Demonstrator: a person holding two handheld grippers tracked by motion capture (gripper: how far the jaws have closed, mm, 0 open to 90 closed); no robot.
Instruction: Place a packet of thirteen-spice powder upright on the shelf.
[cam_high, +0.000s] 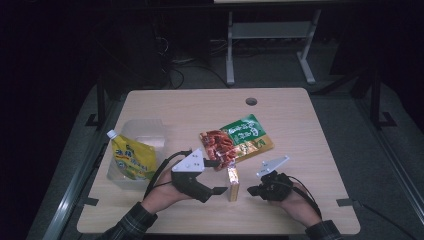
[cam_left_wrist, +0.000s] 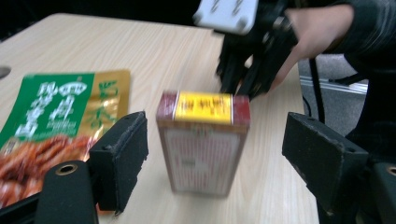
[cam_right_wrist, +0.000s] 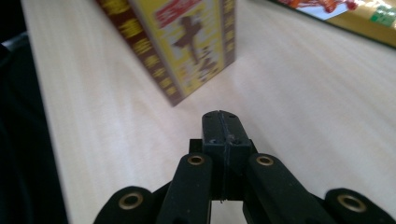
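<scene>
Left gripper (cam_left_wrist: 215, 154) wide, straddling the upright box (cam_left_wrist: 203, 140) without touching; right gripper (cam_right_wrist: 223, 126) closed, empty, just beside it.

box (cam_right_wrist: 187, 42): top cut off at 12 o'clock in the right gripper view; print blurred
packet (cam_left_wrist: 51, 135): cut off at 9 o'clock in the left gripper view
right gripper (cam_left_wrist: 247, 70): blurred there
pouch (cam_high: 131, 159): print too small to read

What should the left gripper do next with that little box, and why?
Probably draw the left gripper back from the small box. Its pads stand clear on both sides, the box stands upright by itself on the table, and the right gripper is shut, off it.
</scene>
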